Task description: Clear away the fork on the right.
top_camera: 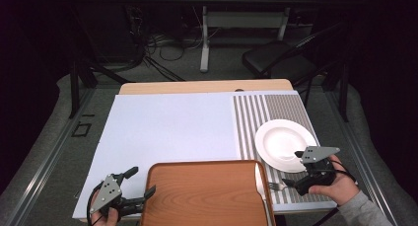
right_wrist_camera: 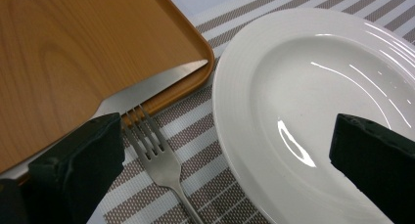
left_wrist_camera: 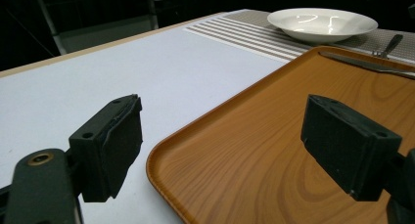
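Observation:
A wooden tray (top_camera: 207, 191) lies at the table's front edge, with a knife (top_camera: 261, 186) resting along its right rim. Just right of it, a fork (top_camera: 276, 186) lies on the striped placemat (top_camera: 251, 117), next to a white plate (top_camera: 285, 144). My left gripper (top_camera: 142, 181) is open at the tray's left corner, its jaws straddling the tray (left_wrist_camera: 274, 150) rim. My right gripper (top_camera: 294, 169) is open low over the fork (right_wrist_camera: 161, 155) and the near edge of the plate (right_wrist_camera: 313, 101). The knife (right_wrist_camera: 147, 89) blade pokes over the tray (right_wrist_camera: 73, 53) corner.
A pale blue mat (top_camera: 167, 130) covers the table's left and middle. A dark chair (top_camera: 281, 58) and a desk frame stand beyond the far edge. The plate (left_wrist_camera: 323, 23), knife (left_wrist_camera: 367, 65) and fork (left_wrist_camera: 389, 45) lie past the tray in the left gripper view.

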Action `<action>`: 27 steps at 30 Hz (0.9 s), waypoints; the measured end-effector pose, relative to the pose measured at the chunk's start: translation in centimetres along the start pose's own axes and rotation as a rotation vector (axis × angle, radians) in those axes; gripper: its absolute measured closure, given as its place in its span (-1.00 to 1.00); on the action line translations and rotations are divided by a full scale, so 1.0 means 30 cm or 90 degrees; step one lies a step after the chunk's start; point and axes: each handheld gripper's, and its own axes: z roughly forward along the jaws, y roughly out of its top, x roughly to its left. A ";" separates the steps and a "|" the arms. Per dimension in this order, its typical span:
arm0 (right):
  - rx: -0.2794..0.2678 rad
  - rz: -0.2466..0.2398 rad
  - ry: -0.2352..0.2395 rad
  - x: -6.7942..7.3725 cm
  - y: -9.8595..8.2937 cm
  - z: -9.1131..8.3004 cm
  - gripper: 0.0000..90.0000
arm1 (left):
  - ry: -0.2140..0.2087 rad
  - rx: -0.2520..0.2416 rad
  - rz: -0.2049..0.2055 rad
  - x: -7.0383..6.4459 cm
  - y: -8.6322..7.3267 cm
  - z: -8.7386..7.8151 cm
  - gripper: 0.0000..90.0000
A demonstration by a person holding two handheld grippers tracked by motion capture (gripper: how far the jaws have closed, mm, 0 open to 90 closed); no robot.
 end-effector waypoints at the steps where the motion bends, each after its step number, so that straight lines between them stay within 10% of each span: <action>1: 0.011 -0.006 -0.001 0.000 0.003 0.002 -1.00 | 0.000 0.000 0.000 0.000 0.000 0.000 -0.65; 17: 0.128 -0.165 -0.016 0.001 0.013 0.002 -0.50 | 0.000 0.002 0.001 -0.003 0.000 0.001 -0.65; 27: 0.167 -0.168 -0.015 -0.002 0.015 0.004 -0.22 | -0.001 0.001 0.000 -0.001 -0.001 0.002 -0.65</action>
